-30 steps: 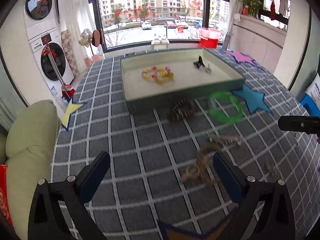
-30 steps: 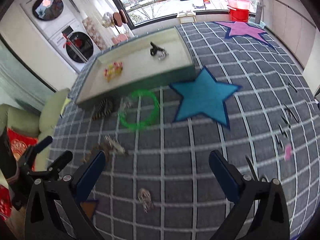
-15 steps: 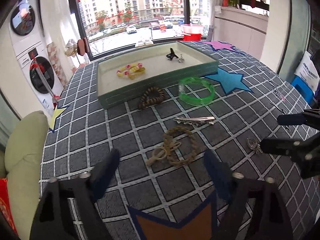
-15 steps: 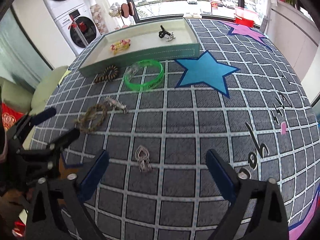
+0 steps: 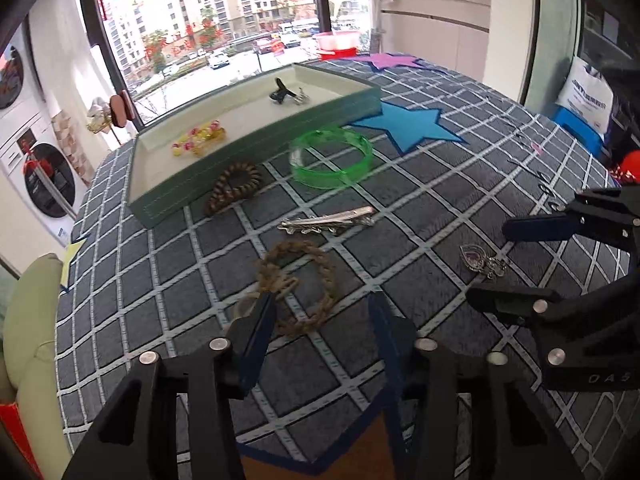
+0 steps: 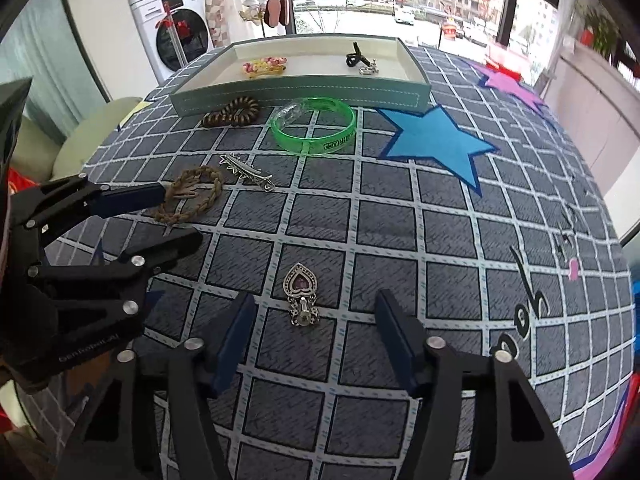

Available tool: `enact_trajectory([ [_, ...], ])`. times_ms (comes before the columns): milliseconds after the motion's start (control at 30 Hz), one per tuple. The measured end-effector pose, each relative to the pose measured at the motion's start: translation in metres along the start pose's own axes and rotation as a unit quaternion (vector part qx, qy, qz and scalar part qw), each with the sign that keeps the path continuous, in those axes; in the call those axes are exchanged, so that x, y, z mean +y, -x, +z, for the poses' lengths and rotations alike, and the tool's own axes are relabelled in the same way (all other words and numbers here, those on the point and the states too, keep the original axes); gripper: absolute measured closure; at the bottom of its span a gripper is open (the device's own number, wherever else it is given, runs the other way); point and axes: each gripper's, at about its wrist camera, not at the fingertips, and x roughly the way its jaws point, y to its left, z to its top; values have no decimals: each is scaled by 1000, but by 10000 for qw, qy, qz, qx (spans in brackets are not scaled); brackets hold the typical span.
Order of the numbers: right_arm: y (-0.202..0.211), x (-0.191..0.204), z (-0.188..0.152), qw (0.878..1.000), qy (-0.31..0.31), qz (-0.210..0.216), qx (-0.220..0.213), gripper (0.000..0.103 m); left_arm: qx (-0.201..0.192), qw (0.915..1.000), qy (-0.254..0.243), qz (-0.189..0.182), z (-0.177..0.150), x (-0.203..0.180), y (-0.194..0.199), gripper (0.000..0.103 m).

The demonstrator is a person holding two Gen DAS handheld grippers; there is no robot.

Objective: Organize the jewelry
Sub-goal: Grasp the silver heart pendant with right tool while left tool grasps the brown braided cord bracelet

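Observation:
A braided tan rope bracelet (image 5: pixel 298 286) lies on the checked cloth. My left gripper (image 5: pixel 322 308) is open, its fingers straddling the bracelet's near edge; it also shows in the right wrist view (image 6: pixel 176 216). A silver heart pendant (image 6: pixel 301 292) lies just ahead of my open right gripper (image 6: pixel 316 320), between its fingers. The pendant (image 5: pixel 482 260) and right gripper (image 5: pixel 496 264) show in the left view. A green tray (image 6: pixel 304 98) at the back holds a yellow-pink bead bracelet (image 6: pixel 264 66) and a black clip (image 6: pixel 358 58).
A green bangle (image 6: pixel 314 130), a brown coil hair tie (image 6: pixel 232 114) and a silver hair clip (image 6: pixel 248 171) lie in front of the tray. A blue star (image 6: pixel 436 144) is on the cloth to the right. A green cushion (image 5: pixel 32 344) sits left.
Both grippers have lowered and moved forward. The left one has reached the rope bracelet, the right one the heart pendant. Both jaws have narrowed but stay open.

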Motion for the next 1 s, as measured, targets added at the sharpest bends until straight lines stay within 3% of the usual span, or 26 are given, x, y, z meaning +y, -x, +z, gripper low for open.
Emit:
enact_trajectory([
  [100,-1,3,0,9999,96,-101,-40,50,28,10000,-37,-51,2,-2,-2,55],
  [133,-1,4,-1,9998,130,-133,-55,52,43,9999,-41,-97,2,-2,-2,60],
  [200,0,6,-1,9997,166,-136,-84,60,71,9998,-57,-162,2,-3,-2,83],
  [267,1,9,-1,9996,185,-179,-109,82,55,9998,-94,-171,1,-4,-1,83],
  [300,0,9,-1,9996,182,-181,-108,86,41,9998,-86,-192,0,-4,0,83],
  [667,8,-4,-3,9996,-264,92,-100,86,-205,9952,789,-544,-1,25,26,83],
  [1000,20,-21,-1,9969,-690,341,-168,86,-474,9908,1139,-565,-1,39,49,83],
])
